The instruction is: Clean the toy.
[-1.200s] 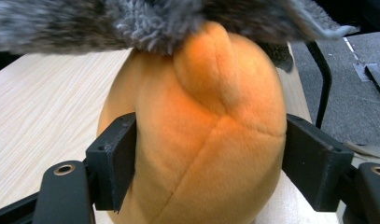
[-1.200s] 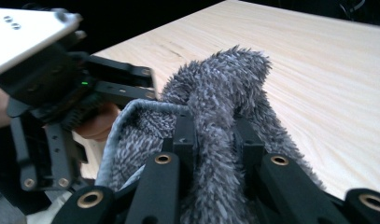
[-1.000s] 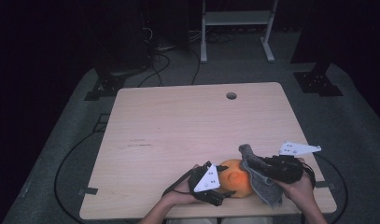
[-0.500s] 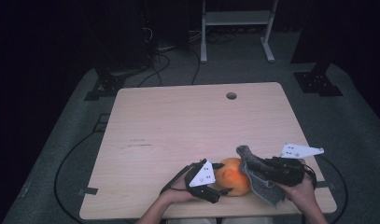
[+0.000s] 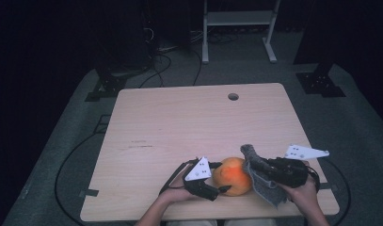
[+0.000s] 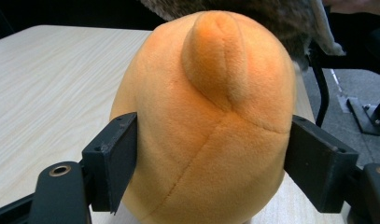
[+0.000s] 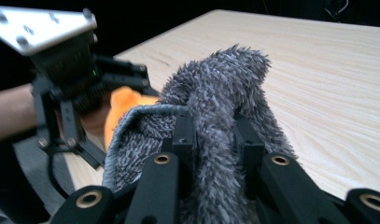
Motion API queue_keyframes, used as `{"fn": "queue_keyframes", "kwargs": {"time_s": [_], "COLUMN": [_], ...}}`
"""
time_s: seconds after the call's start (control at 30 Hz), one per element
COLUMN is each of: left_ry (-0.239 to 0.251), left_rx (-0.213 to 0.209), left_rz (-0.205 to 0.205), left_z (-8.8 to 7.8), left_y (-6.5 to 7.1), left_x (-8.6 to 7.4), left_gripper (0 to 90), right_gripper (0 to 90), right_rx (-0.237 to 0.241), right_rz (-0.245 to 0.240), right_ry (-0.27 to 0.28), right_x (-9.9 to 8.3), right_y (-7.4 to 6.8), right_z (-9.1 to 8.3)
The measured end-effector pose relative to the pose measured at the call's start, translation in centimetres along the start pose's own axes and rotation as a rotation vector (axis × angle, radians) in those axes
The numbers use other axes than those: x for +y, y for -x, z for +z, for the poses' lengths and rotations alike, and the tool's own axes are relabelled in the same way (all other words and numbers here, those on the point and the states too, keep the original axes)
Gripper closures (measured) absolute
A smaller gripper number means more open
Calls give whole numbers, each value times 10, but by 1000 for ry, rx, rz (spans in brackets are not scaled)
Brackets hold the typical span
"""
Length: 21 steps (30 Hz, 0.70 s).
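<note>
Near the table's (image 5: pixel 179 122) front edge, the left gripper (image 5: pixel 216 185) is clamping the plush (image 5: pixel 232 176) steady, while the right gripper (image 5: pixel 253 163) is pinching the cloth (image 5: pixel 267 186) against it for wiping.

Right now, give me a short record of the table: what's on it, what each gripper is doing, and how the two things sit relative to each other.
table: light wood, hole near far edge
plush: orange, round, on the table near the front edge
cloth: grey, fuzzy, right of the plush, touching it
left gripper: fingers pressed on both sides of the plush
right gripper: shut on the cloth, a fold sticking up between its fingers
</note>
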<state>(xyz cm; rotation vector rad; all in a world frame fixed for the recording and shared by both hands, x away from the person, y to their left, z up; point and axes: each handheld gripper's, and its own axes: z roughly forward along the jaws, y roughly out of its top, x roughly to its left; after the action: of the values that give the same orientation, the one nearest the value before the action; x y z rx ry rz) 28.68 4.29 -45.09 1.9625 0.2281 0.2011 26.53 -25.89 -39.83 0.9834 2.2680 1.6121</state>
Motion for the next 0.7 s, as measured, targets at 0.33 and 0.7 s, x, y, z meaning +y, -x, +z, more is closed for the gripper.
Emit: {"fn": "queue_keyframes", "kwargs": {"time_s": [0.33,0.7], "left_ry": [8,13], "left_rx": [7,20], "left_rz": [-55,-75], "left_z": [-2,-1], "left_y": [-5,-7], "left_x": [-2,-3], "left_gripper": [224,223], "right_gripper": [742,741], "right_rx": [-67,-29], "right_rz": [76,56], "right_ry": [4,1], "right_x": [-11,-13], "right_y": [20,13], "right_z": [-11,3]}}
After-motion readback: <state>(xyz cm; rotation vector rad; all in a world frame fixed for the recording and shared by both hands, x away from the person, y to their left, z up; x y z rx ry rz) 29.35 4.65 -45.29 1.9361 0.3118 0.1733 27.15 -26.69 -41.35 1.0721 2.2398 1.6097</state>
